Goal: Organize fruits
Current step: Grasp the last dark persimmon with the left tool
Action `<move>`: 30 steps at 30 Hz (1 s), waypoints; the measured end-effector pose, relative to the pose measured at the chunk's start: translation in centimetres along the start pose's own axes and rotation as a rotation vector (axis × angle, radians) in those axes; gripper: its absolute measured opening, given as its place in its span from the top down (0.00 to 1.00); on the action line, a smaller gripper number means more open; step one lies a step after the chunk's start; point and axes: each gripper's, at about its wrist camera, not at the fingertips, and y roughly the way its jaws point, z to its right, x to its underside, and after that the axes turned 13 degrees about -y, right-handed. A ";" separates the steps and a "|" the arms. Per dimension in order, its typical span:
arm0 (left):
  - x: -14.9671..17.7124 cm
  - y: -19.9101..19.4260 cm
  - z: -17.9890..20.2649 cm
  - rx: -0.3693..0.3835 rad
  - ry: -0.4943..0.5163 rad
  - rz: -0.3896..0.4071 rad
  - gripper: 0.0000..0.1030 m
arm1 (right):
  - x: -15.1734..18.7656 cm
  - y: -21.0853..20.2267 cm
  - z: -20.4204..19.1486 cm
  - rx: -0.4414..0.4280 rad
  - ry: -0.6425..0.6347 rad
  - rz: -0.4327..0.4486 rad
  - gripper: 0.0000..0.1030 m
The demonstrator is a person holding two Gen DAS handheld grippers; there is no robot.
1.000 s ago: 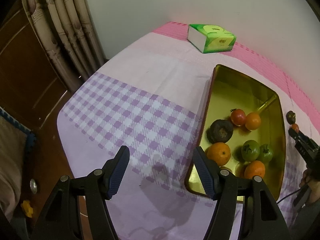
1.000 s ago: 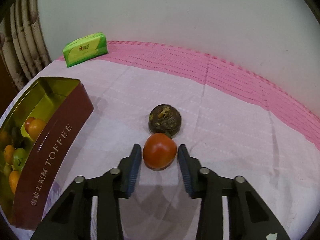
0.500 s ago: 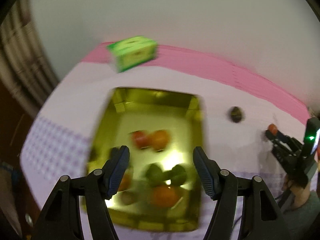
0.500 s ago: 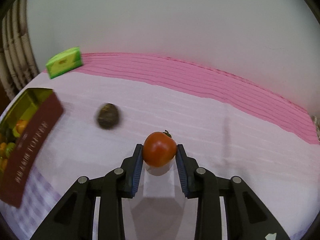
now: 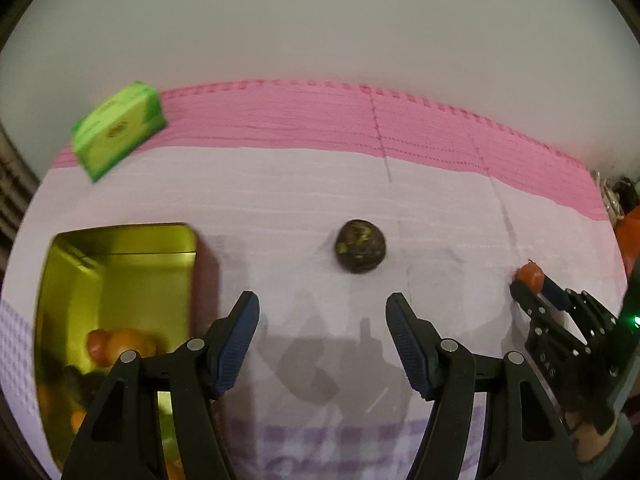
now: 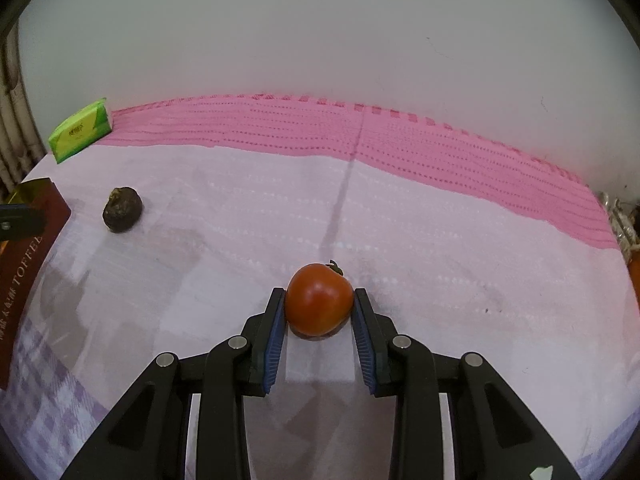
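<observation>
My right gripper [image 6: 319, 308] is shut on a red tomato [image 6: 319, 304] and holds it just above the cloth; it also shows in the left wrist view [image 5: 534, 286] with the tomato [image 5: 530, 276]. A dark brown wrinkled fruit [image 5: 360, 247] lies on the cloth just ahead of my left gripper [image 5: 322, 320], which is open and empty; this fruit also shows at the left of the right wrist view [image 6: 122, 209]. The gold toffee tin [image 5: 120, 240] at lower left holds several orange, red and green fruits [image 5: 116, 346].
A green tissue pack [image 5: 118, 135] lies at the back left by the wall. The table has a pink and lilac cloth [image 6: 400, 208]. The tin's dark red side [image 6: 24, 256] shows at the left. An orange object [image 5: 630, 236] sits at the right edge.
My left gripper swung right from over the tin to face the dark fruit. My right gripper closed on the tomato and carried it right, away from the dark fruit.
</observation>
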 end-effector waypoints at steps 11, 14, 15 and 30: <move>-2.5 4.5 1.8 0.035 -0.020 -0.062 0.37 | 0.3 -0.1 0.5 -0.012 0.021 -0.002 0.70; -3.3 5.5 2.3 0.029 -0.011 -0.065 0.40 | 0.5 -0.2 0.6 -0.018 0.029 0.000 0.70; -3.4 5.7 2.6 0.028 -0.010 -0.069 0.43 | 0.6 -0.2 0.7 -0.018 0.029 0.000 0.70; -2.0 4.3 1.8 0.023 -0.022 -0.085 0.63 | 0.6 -0.2 0.6 -0.014 0.027 -0.002 0.70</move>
